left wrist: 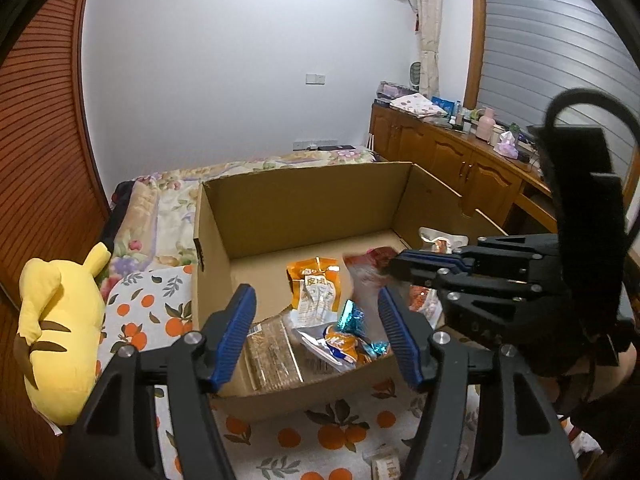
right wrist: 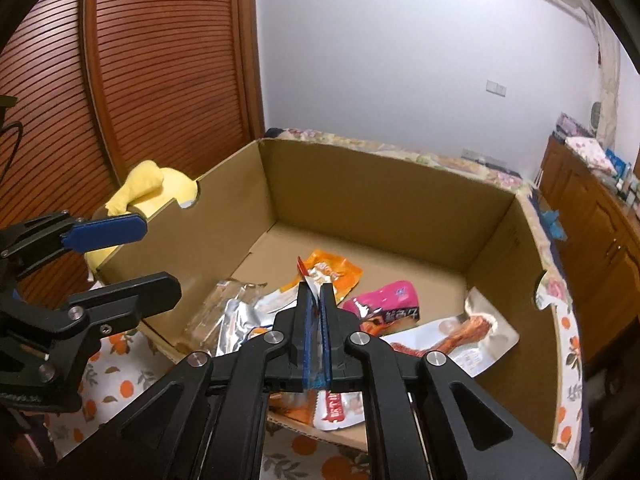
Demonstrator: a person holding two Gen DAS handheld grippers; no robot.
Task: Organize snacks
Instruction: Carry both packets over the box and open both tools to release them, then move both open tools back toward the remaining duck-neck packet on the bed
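Snack packet [right wrist: 317, 280] clamped in right tool [right wrist: 317, 294]

Pale white wall [left wrist: 224, 60] behind, with a switch plate [left wrist: 315, 78] on it. Left of that wall, a reddish slatted wooden door [left wrist: 36, 128]. Right of it, a low wooden cabinet [left wrist: 444, 156] cluttered on top, a gathered curtain [left wrist: 428, 28] and a grey shuttered window [left wrist: 548, 48]. Below the wall, a floral-covered bed [left wrist: 168, 200]. Dim, cool indoor light.

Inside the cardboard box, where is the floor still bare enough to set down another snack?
Bare floor runs along the cardboard box's far wall, behind the orange packet and pink packet. The near half is crowded with overlapping packets.
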